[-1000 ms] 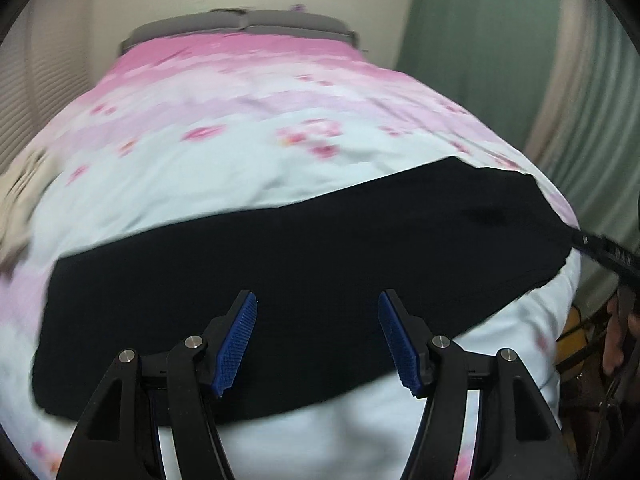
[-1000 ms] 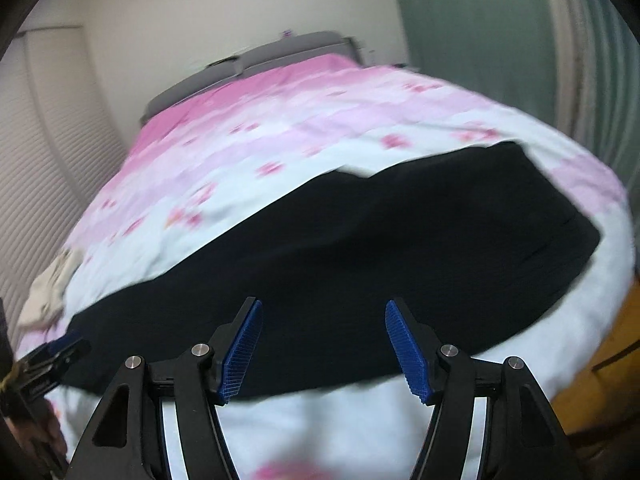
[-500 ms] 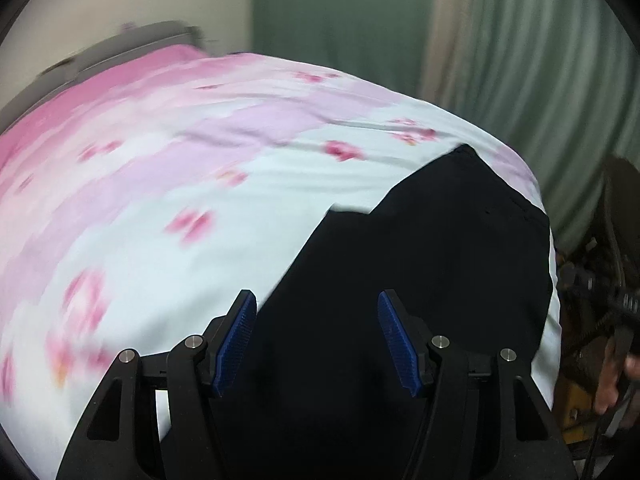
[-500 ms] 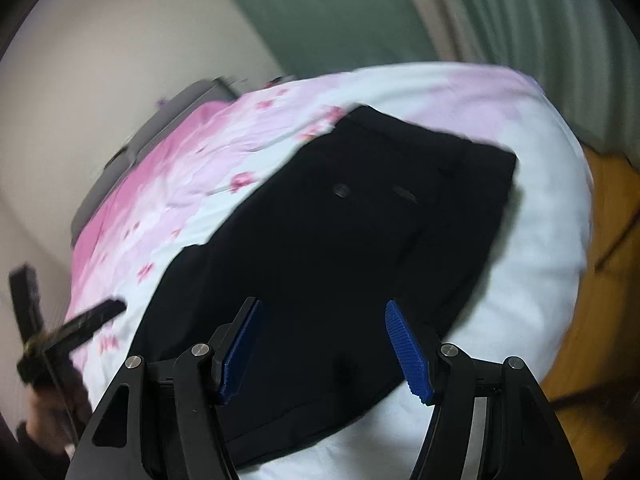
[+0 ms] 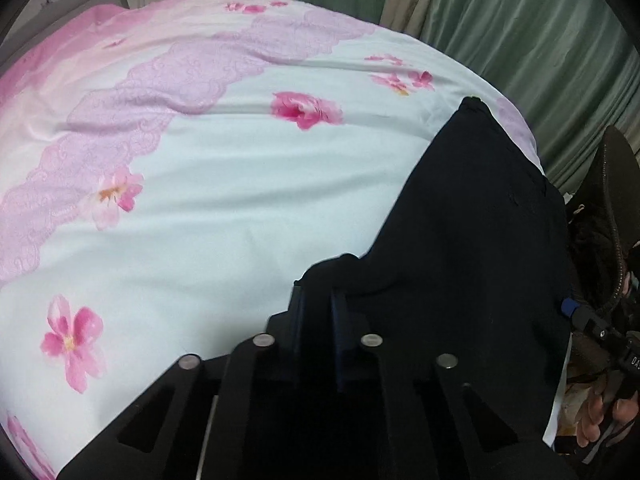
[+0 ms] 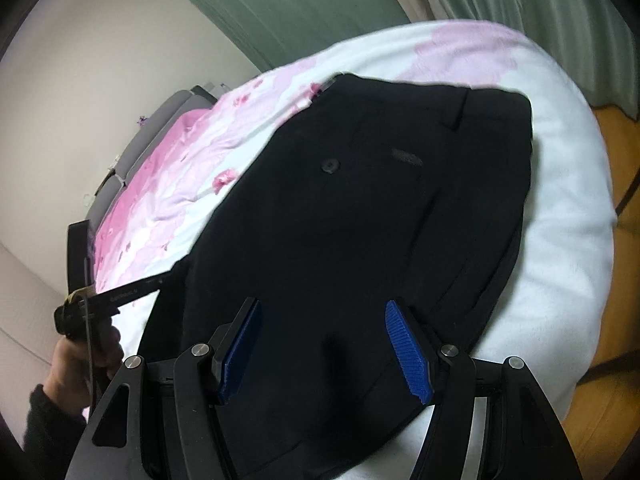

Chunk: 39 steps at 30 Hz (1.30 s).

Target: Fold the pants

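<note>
Black pants (image 6: pixel 360 208) lie on the bed, waistband with a button toward the far end. In the left wrist view the pants (image 5: pixel 472 220) run along the right side. My left gripper (image 5: pixel 316 292) is shut on a raised edge of the black fabric, which bunches over its fingertips. It also shows in the right wrist view (image 6: pixel 160 280) at the left edge of the pants, held by a hand. My right gripper (image 6: pixel 324 344) is open and empty, its blue pads (image 6: pixel 408 356) just above the near part of the pants.
The bed has a pink and white floral cover (image 5: pixel 200 200). A grey headboard (image 6: pixel 160 128) stands at the far end. Green curtains (image 5: pixel 540 40) hang beyond the bed. Wooden floor (image 6: pixel 616 280) shows past the bed's right edge.
My left gripper has closed on the edge of the pants, having been open half a second ago. The right gripper has come closer over the pants and stays open.
</note>
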Available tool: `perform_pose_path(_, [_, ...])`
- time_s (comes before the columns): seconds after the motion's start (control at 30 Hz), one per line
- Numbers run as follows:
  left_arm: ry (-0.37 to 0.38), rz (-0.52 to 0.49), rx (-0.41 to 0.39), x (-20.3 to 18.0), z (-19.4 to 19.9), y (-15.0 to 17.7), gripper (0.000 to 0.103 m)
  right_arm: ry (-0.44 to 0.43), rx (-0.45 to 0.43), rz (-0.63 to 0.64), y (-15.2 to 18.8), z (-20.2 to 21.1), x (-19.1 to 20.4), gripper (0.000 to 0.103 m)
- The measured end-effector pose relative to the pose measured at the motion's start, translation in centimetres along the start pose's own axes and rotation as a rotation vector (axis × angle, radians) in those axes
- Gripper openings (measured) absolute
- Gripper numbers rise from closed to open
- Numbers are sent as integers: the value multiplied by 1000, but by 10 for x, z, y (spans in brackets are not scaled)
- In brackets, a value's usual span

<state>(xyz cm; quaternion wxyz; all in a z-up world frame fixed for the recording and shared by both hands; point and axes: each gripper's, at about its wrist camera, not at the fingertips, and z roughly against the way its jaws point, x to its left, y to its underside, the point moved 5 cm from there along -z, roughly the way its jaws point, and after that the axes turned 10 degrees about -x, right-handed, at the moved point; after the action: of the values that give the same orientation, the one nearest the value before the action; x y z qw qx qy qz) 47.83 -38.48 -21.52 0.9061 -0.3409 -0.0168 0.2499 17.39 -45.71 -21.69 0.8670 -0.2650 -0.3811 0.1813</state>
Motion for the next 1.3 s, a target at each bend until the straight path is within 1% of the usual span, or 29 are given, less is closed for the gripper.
perform_pose_path(0.07, [-15,14,-36,3,3,-6,9,4,4,-15,0,-1,-3,65])
perform_pose_path(0.13, [-29,30,-48,8,3,-8,8,7,0,-8,1,0,-2,65])
perform_pose_path(0.17, [-51,37,-56,10,1,-8,7,9,-1,4,2,0,0,65])
perform_pose_path(0.27, [-41,84,-62,14,-5,-4,7,14,13,31,3,-3,4,65])
perform_pose_path(0.4, [-37,84,-77,8,5,2,8,12,14,36,1,5,-1,65])
perform_pose_path(0.47, [-56,73,-98,4,15,0,9,30,7,57,-1,12,-7,65])
perform_pose_path(0.57, [-82,49,-135,-9,28,-1,19,53,2,60,-3,22,-21,65])
perform_pose_path(0.63, [-107,43,-149,-22,33,1,26,75,4,37,-5,27,-35,65])
perform_pose_path(0.7, [-130,52,-165,-29,35,4,27,89,6,10,-7,29,-47,66])
perform_pose_path(0.77, [-144,79,-185,-37,35,7,35,93,7,-20,-12,28,-60,66])
perform_pose_path(0.83, [-157,90,-203,-46,33,10,48,62,12,-55,-18,24,-72,66])
perform_pose_path(0.93, [-199,94,-241,-57,33,12,53,61,15,-75,-27,13,-86,66])
perform_pose_path(1.07, [-243,109,-282,-65,38,14,56,0,64,-158,-33,-11,-107,65])
perform_pose_path(1.1, [-243,103,-289,-69,39,15,56,-26,86,-185,-33,-19,-113,53])
perform_pose_path(1.13, [-246,99,-290,-73,39,15,56,-39,102,-190,-35,-25,-116,43])
perform_pose_path(1.17, [-249,93,-290,-76,40,16,56,-63,112,-191,-36,-28,-117,24])
perform_pose_path(1.2, [-251,86,-291,-79,40,17,56,-89,115,-192,-37,-30,-117,18])
perform_pose_path(1.3, [-253,69,-287,-89,40,18,56,-118,116,-190,-42,-31,-118,10])
